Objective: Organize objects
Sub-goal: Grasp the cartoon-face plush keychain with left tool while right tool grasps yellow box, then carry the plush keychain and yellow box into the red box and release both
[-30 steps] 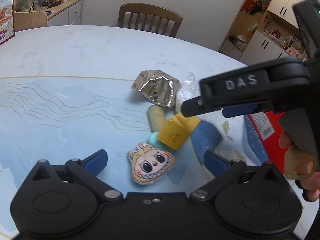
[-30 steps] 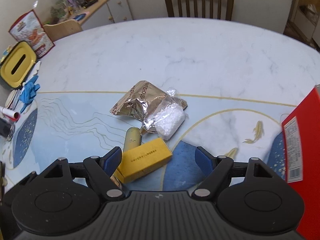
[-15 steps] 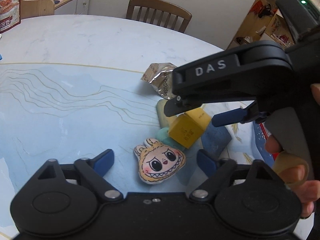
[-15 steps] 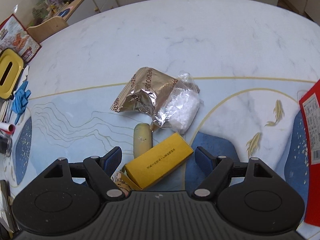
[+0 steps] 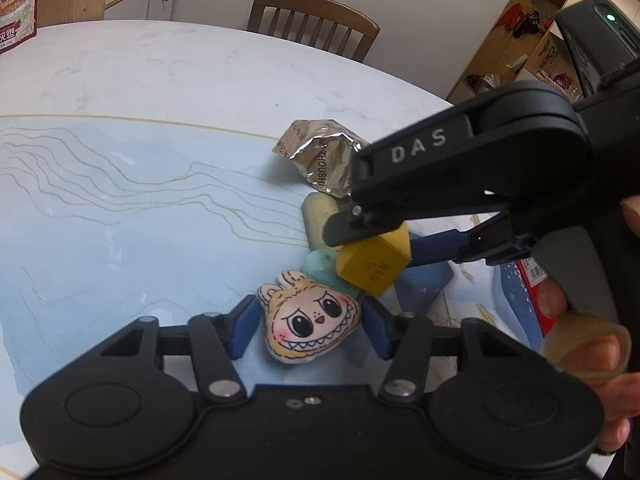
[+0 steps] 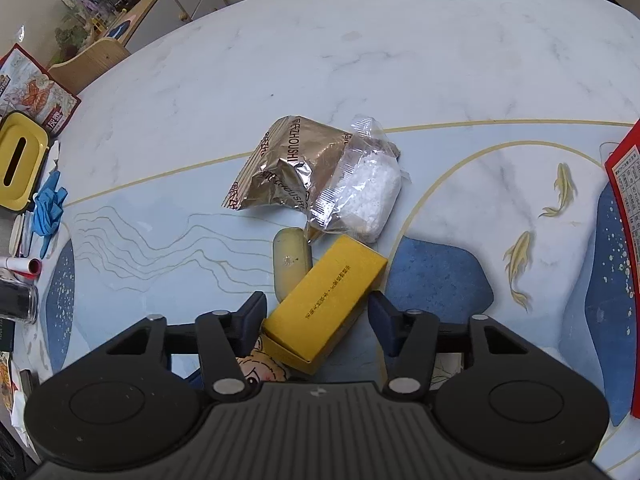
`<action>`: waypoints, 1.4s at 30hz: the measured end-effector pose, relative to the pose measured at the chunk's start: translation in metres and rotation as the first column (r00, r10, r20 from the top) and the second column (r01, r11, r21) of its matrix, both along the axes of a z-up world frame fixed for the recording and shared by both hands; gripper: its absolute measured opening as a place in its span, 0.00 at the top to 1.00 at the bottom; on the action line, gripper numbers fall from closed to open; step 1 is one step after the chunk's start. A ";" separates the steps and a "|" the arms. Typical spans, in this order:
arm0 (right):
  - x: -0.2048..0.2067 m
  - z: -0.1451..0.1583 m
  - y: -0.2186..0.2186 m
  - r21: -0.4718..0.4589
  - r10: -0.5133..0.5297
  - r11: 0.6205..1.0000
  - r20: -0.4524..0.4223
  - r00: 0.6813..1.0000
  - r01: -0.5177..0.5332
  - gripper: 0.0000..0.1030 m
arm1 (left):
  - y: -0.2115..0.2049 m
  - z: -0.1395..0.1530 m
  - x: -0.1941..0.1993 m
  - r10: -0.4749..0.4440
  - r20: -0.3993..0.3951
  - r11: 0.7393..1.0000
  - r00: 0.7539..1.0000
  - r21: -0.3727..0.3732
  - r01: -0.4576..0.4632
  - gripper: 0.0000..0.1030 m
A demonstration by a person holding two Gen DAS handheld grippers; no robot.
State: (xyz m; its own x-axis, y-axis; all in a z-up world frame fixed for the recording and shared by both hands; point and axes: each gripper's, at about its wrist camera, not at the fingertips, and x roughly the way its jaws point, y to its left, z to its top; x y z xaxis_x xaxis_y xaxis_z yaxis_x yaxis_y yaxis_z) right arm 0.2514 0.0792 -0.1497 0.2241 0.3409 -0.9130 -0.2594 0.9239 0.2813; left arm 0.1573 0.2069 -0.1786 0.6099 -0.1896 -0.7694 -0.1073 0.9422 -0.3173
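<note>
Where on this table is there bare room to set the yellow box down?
Free: the white marble beyond the foil packet, toward the chair; also the pale blue wavy-line patch left of the pile. Crowded: around the yellow box, plush face, clear bag, and the far left edge.

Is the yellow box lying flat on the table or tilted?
Tilted. The yellow box leans with its near end propped on the plush face toy, between the open right tongs.

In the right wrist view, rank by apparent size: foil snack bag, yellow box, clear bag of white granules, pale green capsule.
1. foil snack bag
2. yellow box, close to it; it sits nearer the camera, so that order is unsure
3. clear bag of white granules
4. pale green capsule, partly hidden by the box
</note>
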 end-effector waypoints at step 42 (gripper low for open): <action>-0.066 0.107 -0.215 0.167 0.034 0.983 0.264 0.964 -0.080 0.72 | -0.140 0.113 -0.010 -0.109 0.097 0.994 0.989 0.036 0.106 0.52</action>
State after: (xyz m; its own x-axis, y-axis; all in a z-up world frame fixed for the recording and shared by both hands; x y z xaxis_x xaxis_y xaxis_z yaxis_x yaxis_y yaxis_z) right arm 0.1851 -0.1363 -0.0429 0.4200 0.5087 -0.7516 -0.3957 0.8479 0.3528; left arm 0.1476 0.0671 -0.0661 0.6602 -0.2360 -0.7130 0.0259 0.9559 -0.2925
